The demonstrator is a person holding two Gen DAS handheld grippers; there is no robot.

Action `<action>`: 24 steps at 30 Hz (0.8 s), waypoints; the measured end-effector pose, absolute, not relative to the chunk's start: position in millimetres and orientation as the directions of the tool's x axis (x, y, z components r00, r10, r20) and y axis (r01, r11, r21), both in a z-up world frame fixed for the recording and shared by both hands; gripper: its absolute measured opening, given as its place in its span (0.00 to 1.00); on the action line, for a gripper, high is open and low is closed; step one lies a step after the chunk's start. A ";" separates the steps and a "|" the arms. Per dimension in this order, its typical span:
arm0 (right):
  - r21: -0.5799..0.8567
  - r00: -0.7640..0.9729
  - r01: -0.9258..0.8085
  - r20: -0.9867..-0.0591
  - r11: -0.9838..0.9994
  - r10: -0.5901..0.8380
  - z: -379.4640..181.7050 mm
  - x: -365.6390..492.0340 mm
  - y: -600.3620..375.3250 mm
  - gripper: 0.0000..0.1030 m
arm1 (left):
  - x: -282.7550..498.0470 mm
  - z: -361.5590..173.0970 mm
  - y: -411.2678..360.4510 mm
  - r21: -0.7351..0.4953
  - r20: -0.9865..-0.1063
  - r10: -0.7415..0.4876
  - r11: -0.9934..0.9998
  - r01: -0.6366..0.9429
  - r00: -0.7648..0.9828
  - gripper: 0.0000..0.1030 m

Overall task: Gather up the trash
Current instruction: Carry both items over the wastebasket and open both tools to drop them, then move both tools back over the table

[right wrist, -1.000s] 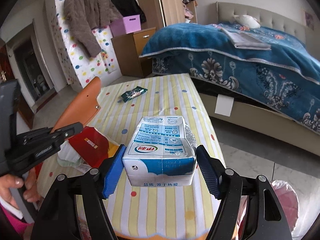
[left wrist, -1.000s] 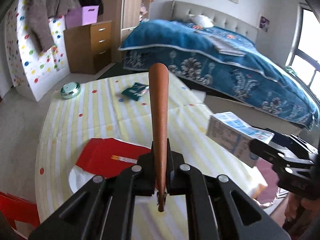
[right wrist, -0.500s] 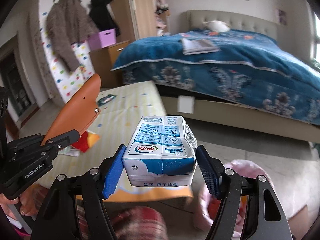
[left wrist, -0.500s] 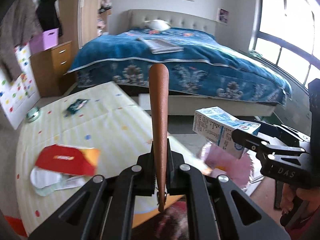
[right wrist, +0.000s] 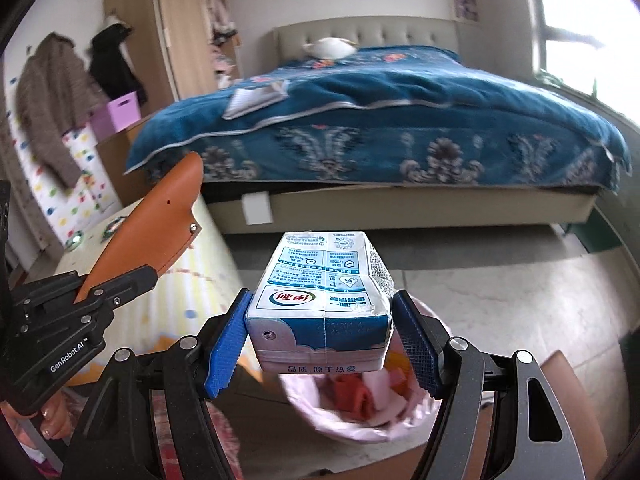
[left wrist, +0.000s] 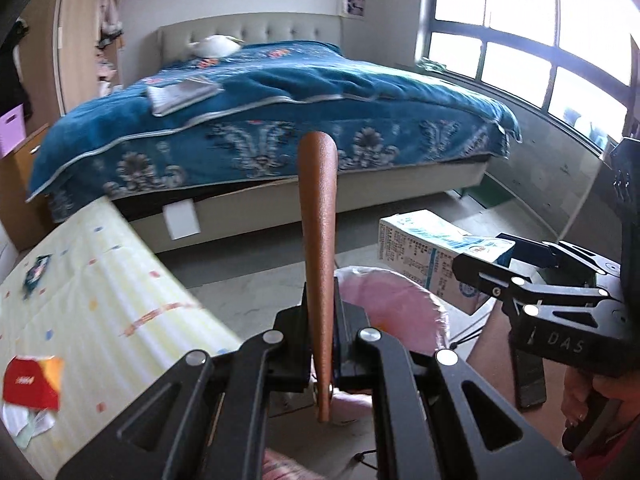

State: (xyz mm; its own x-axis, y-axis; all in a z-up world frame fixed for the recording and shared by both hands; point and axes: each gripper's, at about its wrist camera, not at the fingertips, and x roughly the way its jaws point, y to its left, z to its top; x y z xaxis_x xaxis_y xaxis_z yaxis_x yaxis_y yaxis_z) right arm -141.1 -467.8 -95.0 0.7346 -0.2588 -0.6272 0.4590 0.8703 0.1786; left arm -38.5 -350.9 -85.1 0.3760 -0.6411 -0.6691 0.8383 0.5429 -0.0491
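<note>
Milk carton (right wrist: 320, 304) is clamped between the blue pads (right wrist: 224, 344) of the right gripper (right wrist: 320, 340), directly above a pink-lined trash bin (right wrist: 352, 412) seen just below and beyond the jaws. An orange leather-like sheath (left wrist: 318, 248) is pinched edge-on by the closed left gripper (left wrist: 324, 344), with the bin's pink rim (left wrist: 392, 280) just beyond it. A striped tablecloth (left wrist: 92, 292) lies to that gripper's left.

Bright window (left wrist: 520, 28) glare, motion blur, fisheye warping
</note>
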 end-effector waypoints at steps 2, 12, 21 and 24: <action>0.177 0.721 0.481 -0.637 0.859 -0.273 -100.1 -145.0 -482.5 0.68 | -38.5 -90.4 -365.8 -0.050 -0.679 -0.641 0.528 0.848 0.359 0.05; 0.185 0.671 0.541 -0.682 0.820 -0.289 -124.5 -149.8 -523.7 0.70 | -31.1 -109.5 -401.6 -0.047 -0.718 -0.613 0.516 0.855 0.331 0.46; 0.216 0.664 0.573 -0.688 0.791 -0.293 -128.1 -158.2 -530.7 0.72 | -16.9 -107.5 -369.2 -0.040 -0.714 -0.586 0.581 0.813 0.383 0.51; 0.223 0.679 0.545 -0.682 0.808 -0.270 -126.4 -151.7 -524.1 0.72 | -12.9 -102.0 -354.1 -0.027 -0.706 -0.575 0.606 0.795 0.414 0.51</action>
State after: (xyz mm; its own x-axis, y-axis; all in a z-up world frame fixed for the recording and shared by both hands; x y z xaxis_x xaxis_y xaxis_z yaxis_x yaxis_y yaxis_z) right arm -151.7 -524.1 -126.4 0.6795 -0.2699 -0.6823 0.5450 0.8082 0.2231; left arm -12.9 -354.1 -102.0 0.4141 -0.5746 -0.7060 0.7951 0.6058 -0.0267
